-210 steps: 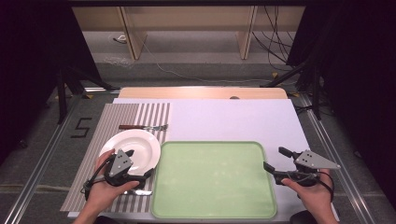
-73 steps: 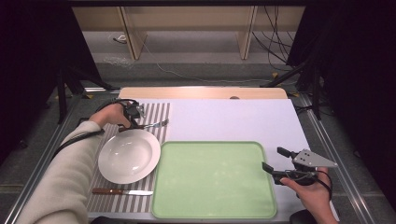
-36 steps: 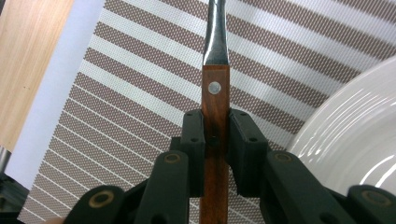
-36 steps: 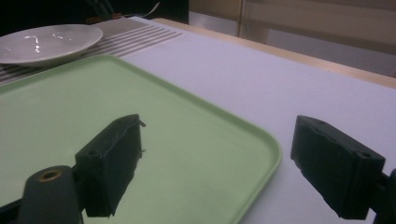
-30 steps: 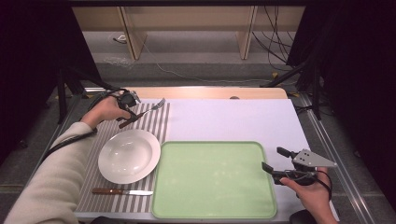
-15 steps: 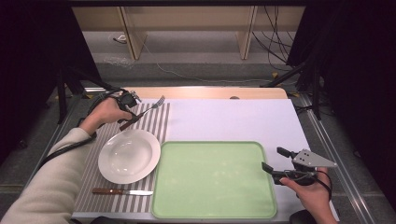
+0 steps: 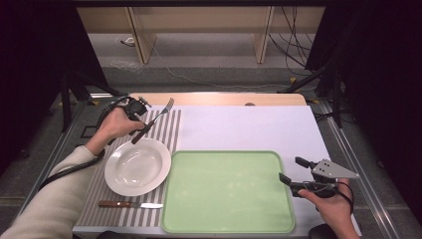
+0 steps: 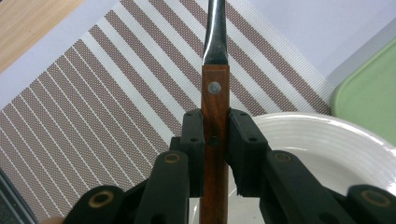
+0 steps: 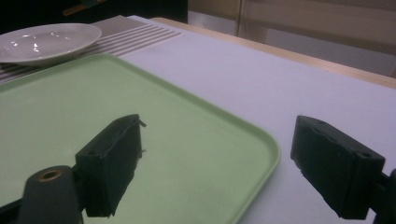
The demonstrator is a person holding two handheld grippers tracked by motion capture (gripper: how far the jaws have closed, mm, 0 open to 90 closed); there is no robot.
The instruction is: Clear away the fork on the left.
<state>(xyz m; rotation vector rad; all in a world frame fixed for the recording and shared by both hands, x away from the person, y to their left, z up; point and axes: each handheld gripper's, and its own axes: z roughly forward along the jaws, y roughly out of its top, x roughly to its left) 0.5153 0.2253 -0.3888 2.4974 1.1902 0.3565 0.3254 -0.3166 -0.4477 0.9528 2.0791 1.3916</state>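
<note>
high view, left tongs point(image 7: 141, 121): clamped on the fork point(image 7: 152, 122) by its wooden handle, held above the striped placemat point(image 7: 168, 130), just past the far rim of the white plate point(image 7: 138, 166).
high view, fork axis: runs diagonally, tines up and away toward the wooden board point(image 7: 219, 98), handle end low toward the plate; fork looks clear of the mat.
high view, nearer hand: left hand point(image 7: 115, 125) has the fork; right tongs point(image 7: 293, 175) well apart, at the right edge of the green tray point(image 7: 226, 191), jaws wide, nothing between them.
high view, other items: knife point(image 7: 130, 204) lies flat on the mat, near side of the plate, parallel to the surface's point(image 7: 249, 127) near edge.
left gripper view, grip: left tongs point(image 8: 215, 140) pinch the brown handle on both flat sides, just behind the rivet; fork point(image 8: 215, 79) points straight out along the jaws.
left gripper view, below: plate point(image 8: 327, 149) under and right, placemat point(image 8: 116, 93) beyond.
left gripper view, hidden: tines cut off at the top edge; handle butt hidden behind the jaws.
right gripper view, right tongs point(image 9: 233, 154): wide open, empty, hovering over the tray point(image 9: 187, 121) corner.
right gripper view, hard to make out: plate point(image 9: 46, 39) far off, dim; fork not made out.
</note>
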